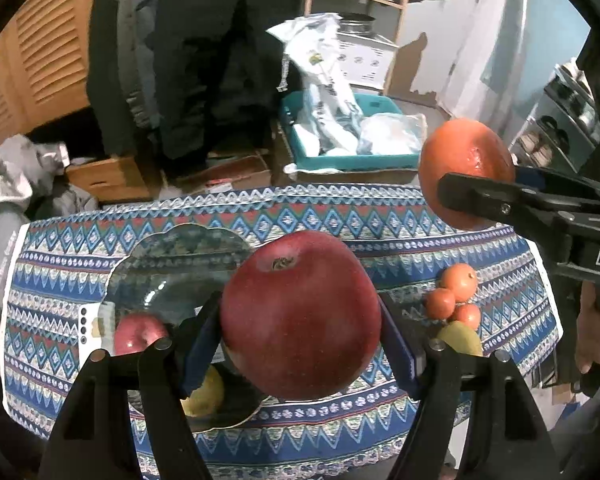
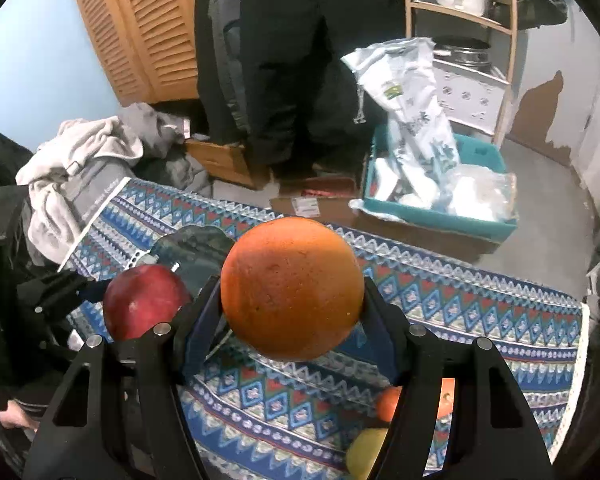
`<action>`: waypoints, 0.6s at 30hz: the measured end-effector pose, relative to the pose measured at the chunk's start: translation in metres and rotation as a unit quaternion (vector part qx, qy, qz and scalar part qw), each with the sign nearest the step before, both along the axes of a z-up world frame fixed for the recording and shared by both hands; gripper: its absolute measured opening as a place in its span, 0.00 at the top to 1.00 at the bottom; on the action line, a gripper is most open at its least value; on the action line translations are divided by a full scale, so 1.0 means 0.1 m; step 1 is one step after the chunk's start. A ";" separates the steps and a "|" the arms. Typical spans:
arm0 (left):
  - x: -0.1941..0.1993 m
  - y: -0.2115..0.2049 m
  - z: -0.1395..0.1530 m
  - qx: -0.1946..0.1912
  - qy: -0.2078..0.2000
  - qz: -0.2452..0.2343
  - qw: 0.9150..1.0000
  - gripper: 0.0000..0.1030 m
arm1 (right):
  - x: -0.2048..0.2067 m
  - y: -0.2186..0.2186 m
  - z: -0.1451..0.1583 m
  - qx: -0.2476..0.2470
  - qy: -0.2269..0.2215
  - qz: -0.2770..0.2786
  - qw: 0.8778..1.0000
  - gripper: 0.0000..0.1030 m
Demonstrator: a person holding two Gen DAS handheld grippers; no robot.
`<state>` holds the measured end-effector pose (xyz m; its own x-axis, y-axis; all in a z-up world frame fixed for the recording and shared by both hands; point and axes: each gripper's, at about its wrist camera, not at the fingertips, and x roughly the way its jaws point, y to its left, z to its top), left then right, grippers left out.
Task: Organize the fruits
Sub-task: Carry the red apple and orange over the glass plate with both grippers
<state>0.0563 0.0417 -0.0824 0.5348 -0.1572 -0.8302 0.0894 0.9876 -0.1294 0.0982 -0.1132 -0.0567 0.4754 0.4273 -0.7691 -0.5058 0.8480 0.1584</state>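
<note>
Patterned tablecloth (image 1: 380, 216) fills the lower half of both views, with a glass plate (image 1: 180, 264) at centre left. Your left tongs (image 1: 300, 344) pinch a red apple (image 1: 300, 312) dead centre, above the plate's right edge. Your right tongs (image 2: 292, 320) pinch an orange (image 2: 290, 288) mid-frame, over bare cloth. Keep both squeezes steady and lower each fruit gently, apple first, beside the smaller apple (image 1: 138, 332) on the plate.

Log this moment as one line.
left hand-held gripper: holds apple | right hand-held gripper: holds orange | plate: apple, pear | cloth: loose fruit
</note>
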 end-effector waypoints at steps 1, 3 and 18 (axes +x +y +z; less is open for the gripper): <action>0.01 0.04 -0.01 -0.001 0.001 0.003 1.000 0.27 | 0.02 0.05 -0.01 0.000 0.002 0.003 1.000 0.35; 0.03 0.12 -0.04 0.000 0.004 0.013 1.000 0.27 | 0.05 0.15 -0.05 0.000 0.007 0.009 1.000 0.35; 0.19 0.68 -0.41 0.000 0.043 0.075 0.996 0.27 | 0.26 0.80 -0.56 -0.005 0.065 0.050 0.997 0.35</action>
<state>0.0750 0.1100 -0.1231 0.4782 -0.0809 -0.8745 -0.0700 0.9891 -0.1298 0.1246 -0.0335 -0.1122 0.3260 0.4591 -0.8264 -0.5639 0.7961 0.2198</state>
